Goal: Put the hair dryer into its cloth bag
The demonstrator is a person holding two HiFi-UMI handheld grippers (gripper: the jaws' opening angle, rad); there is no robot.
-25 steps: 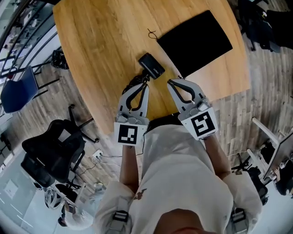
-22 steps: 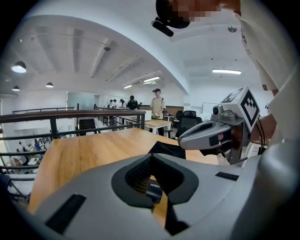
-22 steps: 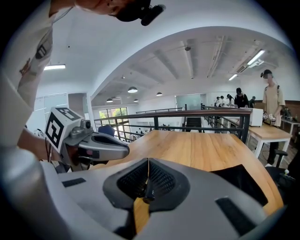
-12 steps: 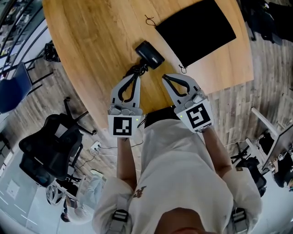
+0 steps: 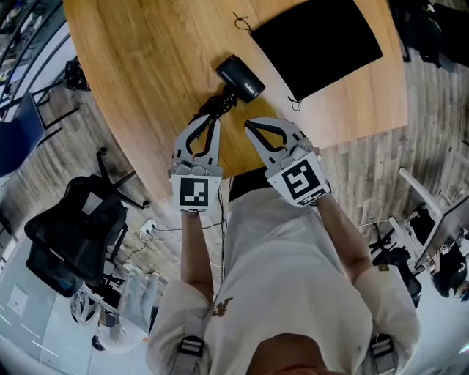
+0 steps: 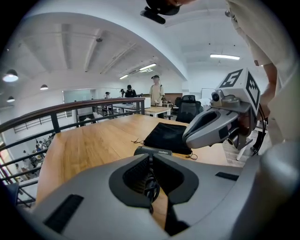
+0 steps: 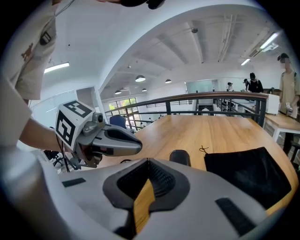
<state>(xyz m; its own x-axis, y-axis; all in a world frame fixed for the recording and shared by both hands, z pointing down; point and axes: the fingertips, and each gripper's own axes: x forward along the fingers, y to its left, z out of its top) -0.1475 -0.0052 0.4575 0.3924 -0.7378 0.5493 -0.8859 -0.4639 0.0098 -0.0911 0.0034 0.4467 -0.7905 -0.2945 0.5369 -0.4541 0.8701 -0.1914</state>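
Observation:
The black hair dryer lies on the wooden table, its coiled cord trailing toward me. To its right lies the flat black cloth bag. My left gripper is shut and empty, its tips just over the cord. My right gripper is shut and empty too, close beside it, short of the dryer. In the left gripper view the dryer sits just past the shut tips, with the bag behind. From the right gripper view the dryer and bag lie ahead.
The table's near edge runs just under both grippers. A black office chair stands on the floor at the left. The bag's drawstring lies loose on the wood. A railing and distant people are beyond the table.
Both grippers have sunk toward the table and drawn closer together near the dryer's cord. Their jaws stayed shut. Dryer and bag have not moved on the table.

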